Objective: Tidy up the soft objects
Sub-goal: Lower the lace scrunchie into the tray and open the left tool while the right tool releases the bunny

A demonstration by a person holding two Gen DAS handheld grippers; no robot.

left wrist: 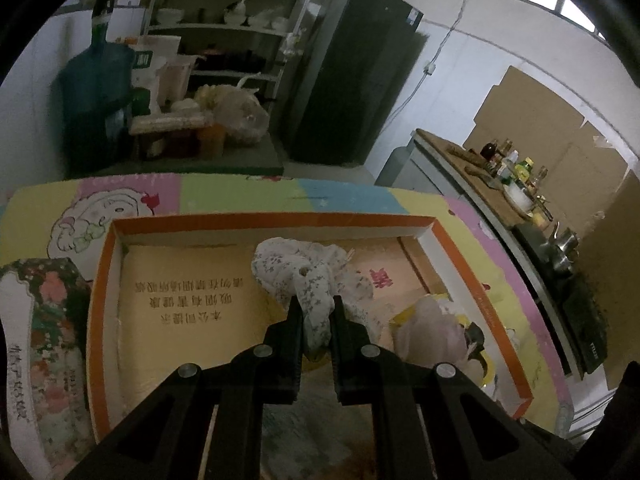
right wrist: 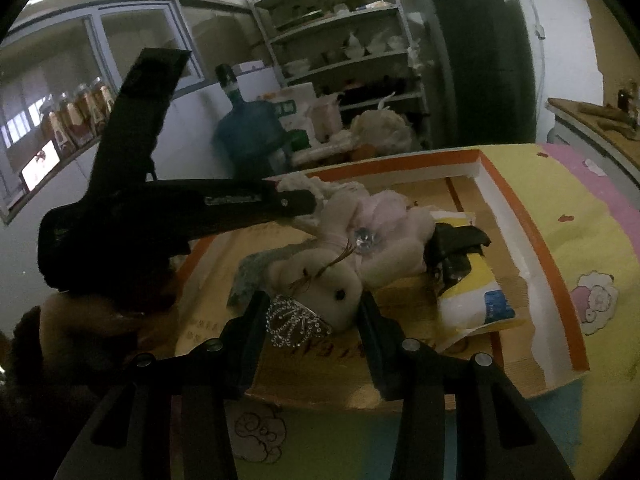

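A shallow orange-rimmed cardboard box (left wrist: 272, 222) lies on a colourful mat. My left gripper (left wrist: 316, 306) is shut on a white floral cloth bundle (left wrist: 300, 272) inside the box. A pale plush doll (left wrist: 430, 332) lies at the box's right. In the right wrist view my right gripper (right wrist: 314, 300) is open, its fingers on either side of the doll's head (right wrist: 336, 288), by a glittery tiara (right wrist: 294, 322). The left gripper (right wrist: 304, 202) reaches in from the left, holding the cloth (right wrist: 320, 188). A yellow and white packet (right wrist: 476, 292) lies beside the doll.
A floral tin (left wrist: 44, 340) stands left of the box. Behind the mat are a blue water jug (left wrist: 96, 96), a shelf rack (left wrist: 228, 20) with dishes and a dark fridge (left wrist: 360, 72). A counter with bottles (left wrist: 508, 168) runs along the right.
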